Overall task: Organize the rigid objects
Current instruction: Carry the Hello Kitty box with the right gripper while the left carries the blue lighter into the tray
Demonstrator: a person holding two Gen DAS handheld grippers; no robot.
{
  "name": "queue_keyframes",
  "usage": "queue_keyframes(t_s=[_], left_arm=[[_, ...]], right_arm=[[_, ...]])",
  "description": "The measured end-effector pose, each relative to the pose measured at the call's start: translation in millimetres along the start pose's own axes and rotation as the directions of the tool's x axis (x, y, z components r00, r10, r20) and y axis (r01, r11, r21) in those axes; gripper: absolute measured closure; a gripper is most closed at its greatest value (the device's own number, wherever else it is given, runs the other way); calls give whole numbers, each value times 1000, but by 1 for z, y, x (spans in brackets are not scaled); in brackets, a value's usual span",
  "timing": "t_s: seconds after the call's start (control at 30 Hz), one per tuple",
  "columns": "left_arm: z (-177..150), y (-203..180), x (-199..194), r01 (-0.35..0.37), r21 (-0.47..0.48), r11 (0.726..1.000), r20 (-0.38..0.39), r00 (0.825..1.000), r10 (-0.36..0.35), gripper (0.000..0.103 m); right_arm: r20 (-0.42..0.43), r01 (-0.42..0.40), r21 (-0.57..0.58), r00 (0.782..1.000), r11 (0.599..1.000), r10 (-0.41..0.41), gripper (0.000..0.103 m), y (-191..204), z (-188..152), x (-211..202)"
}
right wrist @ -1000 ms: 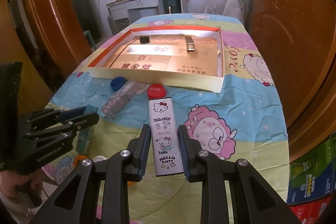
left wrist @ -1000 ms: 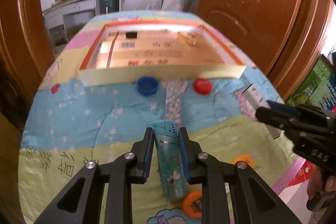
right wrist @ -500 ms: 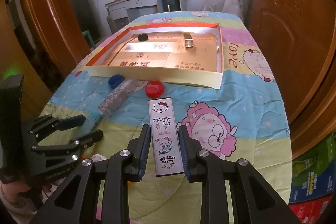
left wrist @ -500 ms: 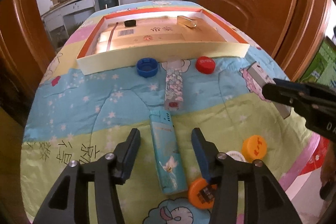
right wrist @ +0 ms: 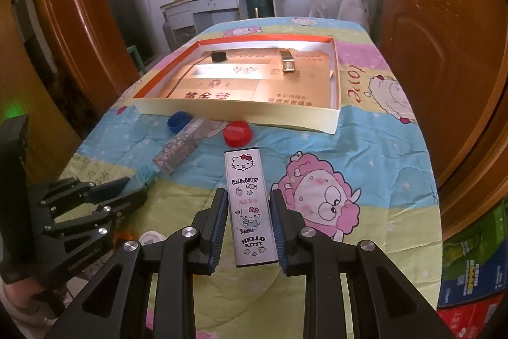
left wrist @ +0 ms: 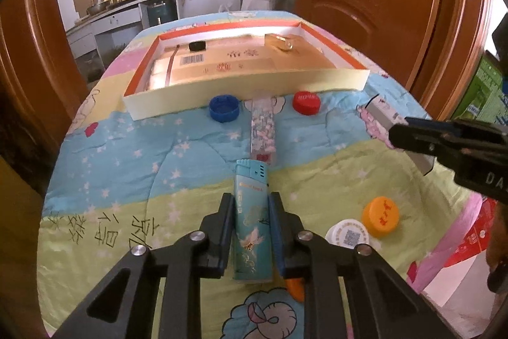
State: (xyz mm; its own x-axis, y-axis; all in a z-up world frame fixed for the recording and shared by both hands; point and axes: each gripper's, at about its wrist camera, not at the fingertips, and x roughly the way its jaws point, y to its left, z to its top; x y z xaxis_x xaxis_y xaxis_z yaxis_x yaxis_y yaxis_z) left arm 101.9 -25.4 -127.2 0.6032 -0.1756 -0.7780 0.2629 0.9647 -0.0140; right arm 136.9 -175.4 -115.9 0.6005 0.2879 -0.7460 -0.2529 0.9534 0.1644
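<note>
The left gripper (left wrist: 250, 221) is clamped on a teal lighter (left wrist: 252, 224), its 2 pads pressing the long flat sides at about mid-body; the right gripper (right wrist: 249, 220) grips a white Hello Kitty lighter (right wrist: 250, 208) the same way. Both lighters sit over the near, yellow-green part of the bedspread (right wrist: 365, 148), short of the shallow cardboard tray (left wrist: 241, 84) at its far end.

These are light, stiff plastic shells — glossy, so likely to slip or swivel if pinched near an end. Mid-body across the narrow width looks the safest hold, clear of the teal one's valve head.

Outward: a glitter-patterned lighter (left wrist: 263, 129) lies between a blue cap (left wrist: 224, 111) and a red cap (left wrist: 306, 102), just before the tray wall. An orange cap (left wrist: 381, 215) and a white cap (left wrist: 347, 236) lie near the right edge. The tray holds a black cap (left wrist: 197, 46) and a gold lighter (left wrist: 280, 42).
</note>
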Motion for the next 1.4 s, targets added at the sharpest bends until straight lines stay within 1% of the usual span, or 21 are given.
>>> queue_keyframes(t_s=[0.3, 0.53, 0.63, 0.87, 1.07, 1.4], left_arm=[[26, 7, -24, 25, -8, 1000, 72, 997, -25, 81], [54, 19, -32, 44, -28, 999, 114, 993, -40, 81], [68, 27, -32, 41, -45, 998, 124, 992, -35, 80], [93, 42, -23, 34, -77, 996, 124, 992, -24, 80], [111, 53, -10, 22, -96, 995, 120, 993, -10, 80], [136, 68, 15, 3, -116, 993, 94, 996, 8, 80]], right_arm=[[30, -1, -13, 1000, 1000, 2, 75, 8, 15, -8], [57, 2, -31, 998, 1000, 0, 75, 17, 39, -9], [66, 7, -39, 998, 999, -4, 75, 21, 51, -7], [83, 0, -53, 997, 999, 5, 75, 29, 81, -2], [83, -10, -72, 996, 997, 16, 75, 35, 106, 11], [62, -28, -71, 998, 997, 33, 75, 29, 139, 39]])
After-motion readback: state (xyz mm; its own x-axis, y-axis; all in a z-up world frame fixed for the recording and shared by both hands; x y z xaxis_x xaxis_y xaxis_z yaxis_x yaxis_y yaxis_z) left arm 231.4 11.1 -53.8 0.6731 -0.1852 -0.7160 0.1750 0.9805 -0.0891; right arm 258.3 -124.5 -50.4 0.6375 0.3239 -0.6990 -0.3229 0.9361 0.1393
